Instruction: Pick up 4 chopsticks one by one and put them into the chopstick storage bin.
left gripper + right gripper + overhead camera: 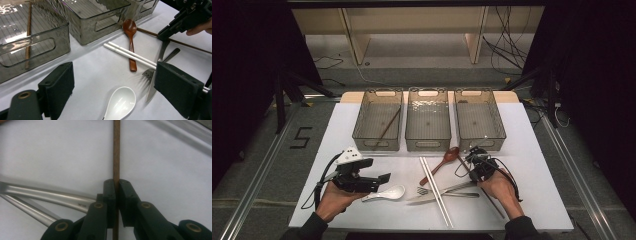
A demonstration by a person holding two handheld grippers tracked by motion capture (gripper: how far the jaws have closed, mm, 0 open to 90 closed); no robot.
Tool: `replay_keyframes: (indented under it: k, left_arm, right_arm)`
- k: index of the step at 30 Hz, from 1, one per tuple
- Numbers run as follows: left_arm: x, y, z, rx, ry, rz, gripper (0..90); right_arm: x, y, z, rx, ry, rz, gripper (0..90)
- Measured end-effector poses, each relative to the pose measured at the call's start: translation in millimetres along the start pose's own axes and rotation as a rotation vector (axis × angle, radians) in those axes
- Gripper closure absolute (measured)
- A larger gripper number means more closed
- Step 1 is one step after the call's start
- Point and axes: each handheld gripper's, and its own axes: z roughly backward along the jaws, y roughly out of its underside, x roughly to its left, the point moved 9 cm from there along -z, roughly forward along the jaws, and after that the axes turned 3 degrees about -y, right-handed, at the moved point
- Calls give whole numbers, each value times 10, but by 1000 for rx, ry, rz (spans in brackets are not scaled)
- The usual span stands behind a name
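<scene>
The brown chopstick (116, 150) lies near the table's (532, 150) right edge, pinched between the right gripper's (116, 185) pads; lift it level, clear of the knife (50, 196) beside it; the left gripper (112, 82) waits spread above the white spoon (121, 102).

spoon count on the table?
2: a brown wooden spoon lying in front of the middle bin, and a white ceramic spoon beside the left hand-held gripper. None seen in the bins.
</scene>
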Motion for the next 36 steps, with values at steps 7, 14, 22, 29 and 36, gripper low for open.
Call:
replay_keyframes:
  k: [7, 14, 22, 29, 36]
  left_arm:
    - [3, 9, -7, 6, 2, -7, 159]
    - [14, 23, -23, 14, 3, -10, 158]
    - [11, 47, -55, 35, 9, -29, 158]
    - [-37, 73, -84, 66, 35, -65, 161]
    - [-75, 45, -112, 91, 60, -111, 164]
  right_arm:
    - [-69, 31, 44, 5, 5, 4, 855]
    - [-158, 109, 187, -1, 22, 32, 856]
    - [-65, 73, 418, -90, 27, 127, 857]
    - [296, -44, 512, -154, -33, 265, 857]
    - [623, -70, 542, -172, -85, 404, 857]
